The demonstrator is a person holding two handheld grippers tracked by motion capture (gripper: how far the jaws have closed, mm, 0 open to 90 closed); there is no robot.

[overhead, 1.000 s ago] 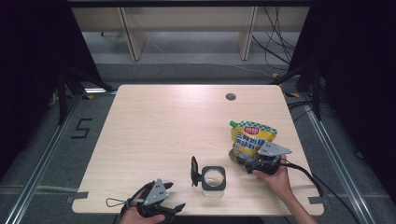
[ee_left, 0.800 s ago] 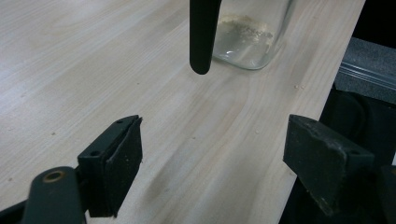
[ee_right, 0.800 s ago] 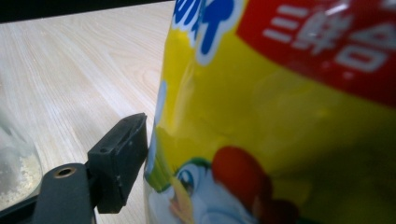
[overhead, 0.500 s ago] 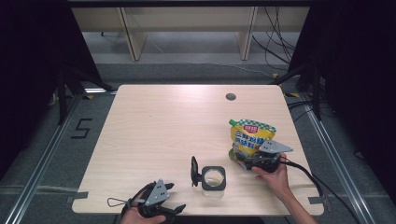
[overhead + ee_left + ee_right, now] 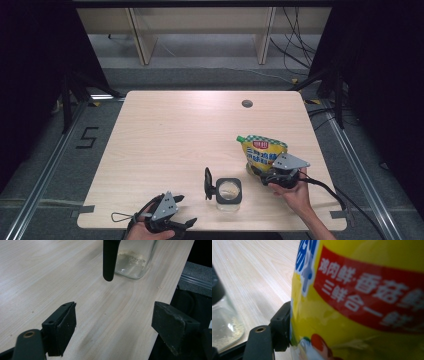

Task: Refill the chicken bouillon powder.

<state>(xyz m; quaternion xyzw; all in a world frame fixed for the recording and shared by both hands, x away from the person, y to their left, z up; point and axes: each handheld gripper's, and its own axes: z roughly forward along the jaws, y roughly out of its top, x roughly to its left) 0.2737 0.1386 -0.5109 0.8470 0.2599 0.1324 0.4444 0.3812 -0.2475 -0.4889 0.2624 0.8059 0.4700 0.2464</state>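
A yellow seasoning pouch [image 5: 262, 151] with red and blue print stands at the table's front right. My right gripper [image 5: 260, 171] reaches it low from the right; its jaws have just been closing with the pouch between them. In the right gripper view the pouch [image 5: 362, 302] is close up, and one black pad [image 5: 283, 325] presses its side. A glass jar [image 5: 228, 191] with an open black flip lid [image 5: 207, 183] stands left of the pouch. My left gripper [image 5: 184, 211] rests open near the front edge, aimed at the jar [image 5: 132, 260]; nothing lies between its jaws [image 5: 113, 315].
The light wooden table [image 5: 175, 135] has a small round dark grommet [image 5: 247, 103] near its far right edge. Pale shelving [image 5: 200, 30] and cables lie on the floor behind. A cable trails from the right gripper over the front right corner.
The right gripper's jaws have narrowed onto the pouch, and the hand has risen slightly. The left gripper and the jar have stayed put.
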